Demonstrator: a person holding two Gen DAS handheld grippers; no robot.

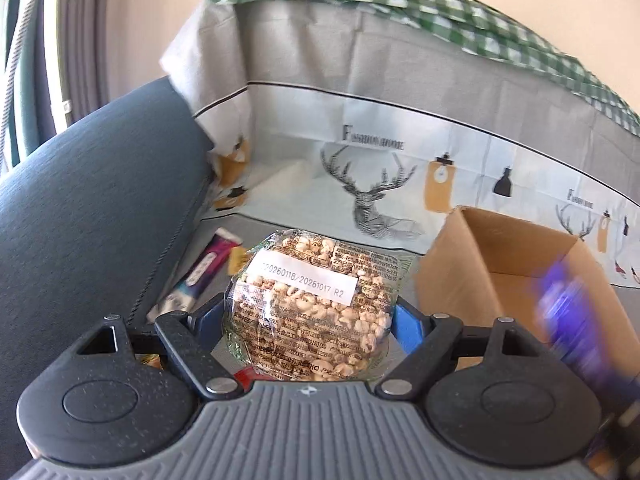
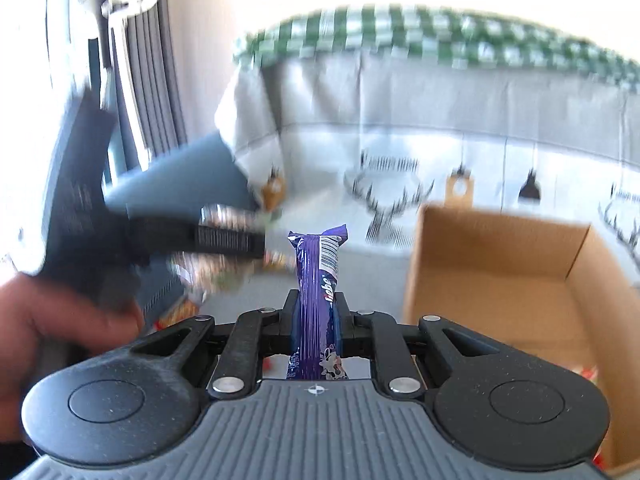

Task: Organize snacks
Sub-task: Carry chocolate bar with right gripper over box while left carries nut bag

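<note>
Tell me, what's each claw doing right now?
Left gripper shut on puffed-grain pack. Right gripper shut on purple bar. Cardboard box open, nothing blocking.

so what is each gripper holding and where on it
Left gripper holds the puffed snack pack by its two sides. Right gripper pinches the purple bar near its lower half.

I count one round clear-wrapped puffed-grain cake [image 1: 310, 304]. One purple foil-wrapped snack bar [image 2: 318, 312]. One open brown cardboard box [image 2: 496, 280]. One long purple-and-white packet [image 1: 200, 276] lying loose. Two black-and-grey hand-held grippers: left [image 1: 310, 320], right [image 2: 318, 316].
</note>
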